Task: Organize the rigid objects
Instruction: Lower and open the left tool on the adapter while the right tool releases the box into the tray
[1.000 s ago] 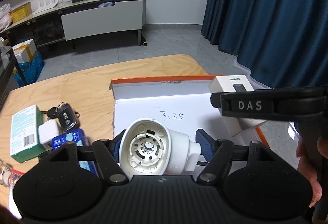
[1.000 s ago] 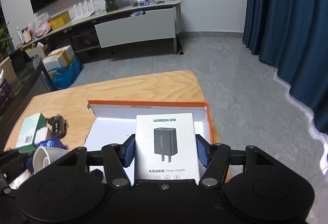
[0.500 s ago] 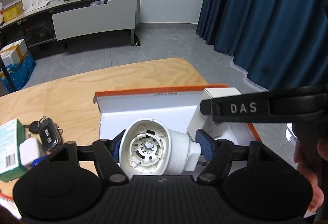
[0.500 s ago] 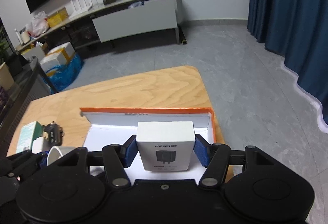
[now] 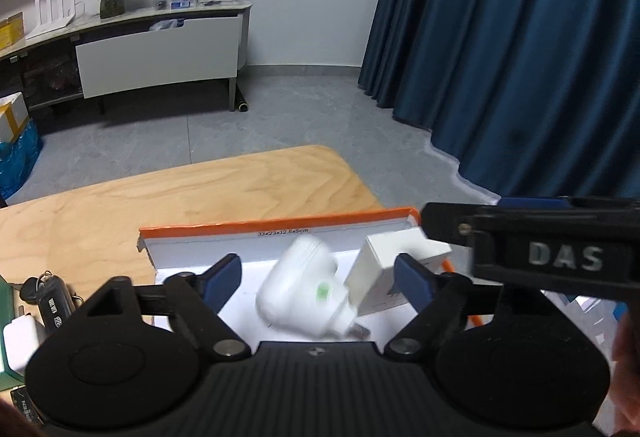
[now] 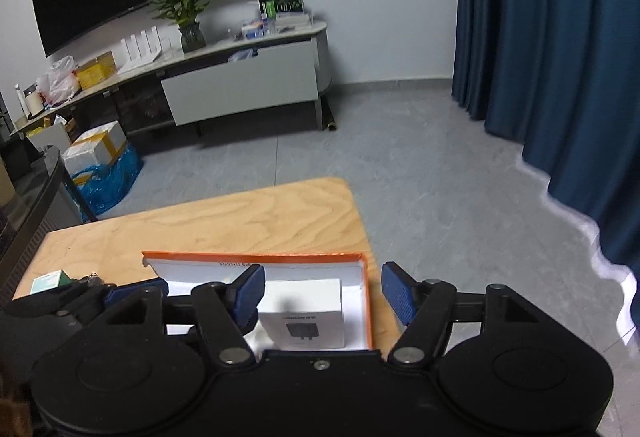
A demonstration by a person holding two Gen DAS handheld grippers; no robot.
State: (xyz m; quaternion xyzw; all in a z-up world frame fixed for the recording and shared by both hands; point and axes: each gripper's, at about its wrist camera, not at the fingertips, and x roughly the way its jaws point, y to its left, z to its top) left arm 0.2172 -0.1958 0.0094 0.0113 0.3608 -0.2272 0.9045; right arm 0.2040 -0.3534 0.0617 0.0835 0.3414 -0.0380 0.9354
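Note:
An open white box with an orange rim (image 5: 280, 225) sits on the wooden table (image 5: 200, 197). A white plastic device (image 5: 298, 289), blurred, lies inside it below my open left gripper (image 5: 318, 279). A white power adapter box (image 5: 384, 277) leans beside it at the box's right end; it also shows in the right wrist view (image 6: 306, 315). My right gripper (image 6: 322, 295) is open above it, touching nothing. The orange rim shows there too (image 6: 256, 257).
Car keys (image 5: 50, 303), a white charger (image 5: 20, 341) and a green box edge (image 5: 4, 329) lie left on the table. The right gripper's body (image 5: 552, 249) crosses the left view. Floor, blue curtain (image 6: 540, 37) and a TV cabinet lie beyond.
Both grippers opened. The white device dropped from the left gripper into the box, and the adapter box left the right gripper and now rests in the box's right end.

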